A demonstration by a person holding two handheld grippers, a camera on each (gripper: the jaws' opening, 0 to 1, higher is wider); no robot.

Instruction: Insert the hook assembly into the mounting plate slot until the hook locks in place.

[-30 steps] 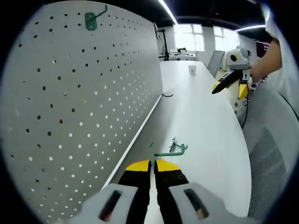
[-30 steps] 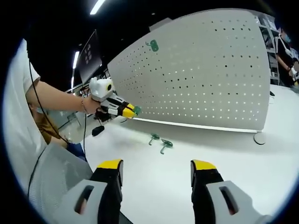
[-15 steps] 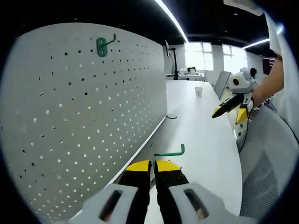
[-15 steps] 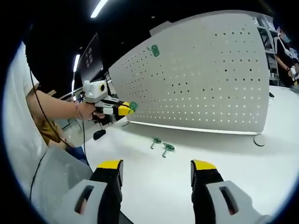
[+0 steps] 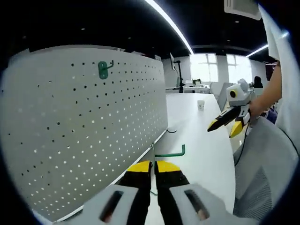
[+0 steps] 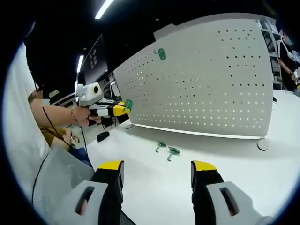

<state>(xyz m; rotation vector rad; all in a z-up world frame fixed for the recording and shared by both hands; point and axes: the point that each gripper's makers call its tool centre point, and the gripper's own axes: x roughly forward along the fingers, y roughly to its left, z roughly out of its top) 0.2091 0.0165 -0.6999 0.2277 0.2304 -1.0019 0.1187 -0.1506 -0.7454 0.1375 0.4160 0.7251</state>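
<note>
Green hook [image 5: 171, 153] sits clamped in the left gripper [image 5: 153, 165] beside the pegboard [image 5: 84, 122]; right gripper [image 6: 157, 165] gapes above two hooks [image 6: 168, 149] on open table [image 6: 225, 154].

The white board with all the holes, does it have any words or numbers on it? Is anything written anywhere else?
No readable text anywhere.
pegboard: only holes and one green hook hung on it, no writing.
dark screen behind the left gripper: pale marks, too small and blurred to read.
</note>
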